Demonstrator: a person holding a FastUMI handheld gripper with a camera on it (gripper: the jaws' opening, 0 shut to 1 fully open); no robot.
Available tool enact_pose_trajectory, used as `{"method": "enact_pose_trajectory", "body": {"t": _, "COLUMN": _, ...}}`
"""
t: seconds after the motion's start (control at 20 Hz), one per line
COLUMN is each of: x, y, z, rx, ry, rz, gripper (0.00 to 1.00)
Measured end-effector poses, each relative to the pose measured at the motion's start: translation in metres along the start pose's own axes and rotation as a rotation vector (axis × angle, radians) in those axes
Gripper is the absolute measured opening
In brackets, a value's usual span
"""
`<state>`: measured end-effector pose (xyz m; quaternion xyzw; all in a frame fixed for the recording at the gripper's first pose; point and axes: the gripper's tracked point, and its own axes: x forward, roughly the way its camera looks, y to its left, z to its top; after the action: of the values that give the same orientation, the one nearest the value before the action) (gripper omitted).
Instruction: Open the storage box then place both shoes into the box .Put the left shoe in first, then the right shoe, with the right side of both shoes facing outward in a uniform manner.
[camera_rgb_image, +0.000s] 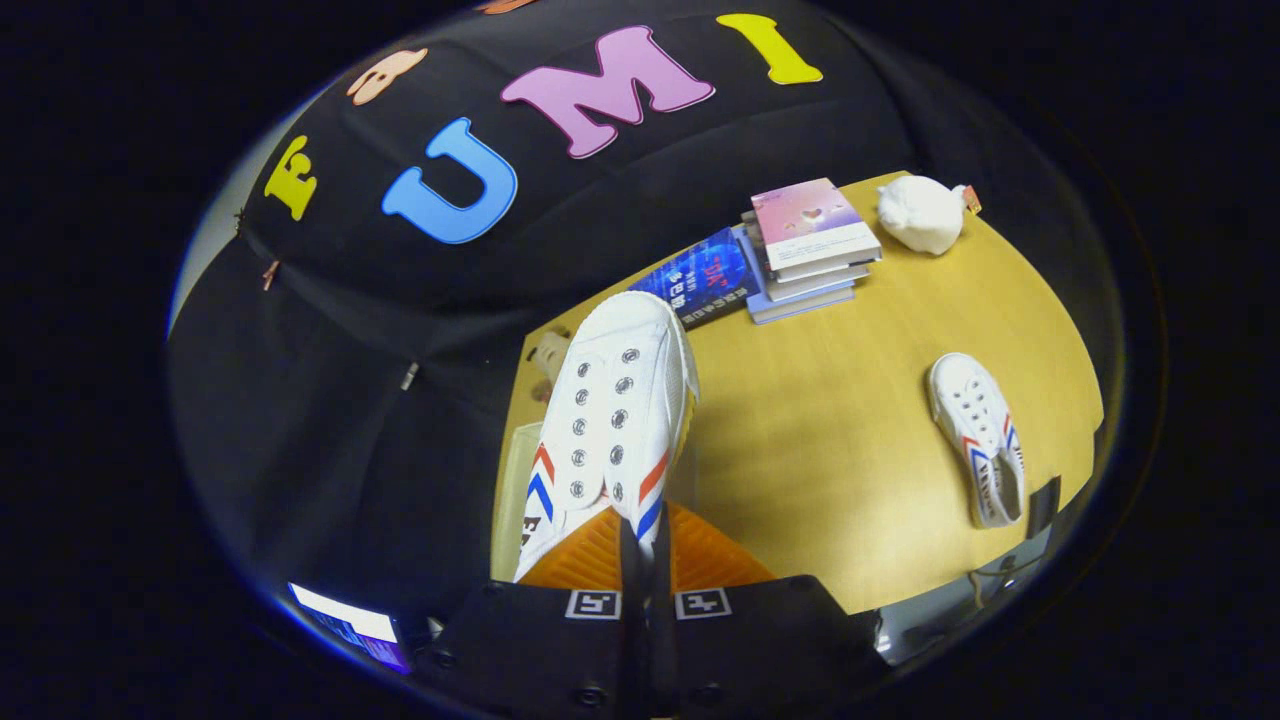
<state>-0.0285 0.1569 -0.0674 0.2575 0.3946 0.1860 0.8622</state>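
While I watch through the gripper view, the tongs (645, 560) are pressed nearly together, pinching the near edge of 1 white shoe (612, 410) at its opening. I've got that shoe lifted, toe pointing away from me, its red and blue stripes on both flanks just ahead of the fingers. It hangs over the near left end of the desk (830, 440), partly out past the desk's edge against the black cloth wall.

Shoe number 2 (978, 435) lies flat on the desk, well apart to the right, untouched. Beyond both, at the far side, I can see a stack of books (808, 250) with a blue book (705, 275) beside it, and a white soft lump (920, 212) near the far corner.

Just under the lifted shoe there's a pale translucent edge (510, 470), which I take to be the storage box, though I can't tell if its lid is open. So my read on progress: 1 shoe is in hand and on its way, presumably the left one, not yet placed. Placing it with the right side outward remains, then fetching and placing shoe number 2 the same way.
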Motion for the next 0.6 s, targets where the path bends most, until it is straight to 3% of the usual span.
{"method": "enact_pose_trajectory", "body": {"t": 0.35, "x": 0.062, "y": 0.075, "z": -0.065, "rx": -0.018, "ry": 0.103, "rz": 0.058, "gripper": 0.05}}
{"method": "enact_pose_trajectory", "body": {"t": 0.6, "x": 0.112, "y": 0.078, "z": -0.107, "rx": -0.044, "ry": 0.204, "rz": -0.008, "gripper": 0.05}}
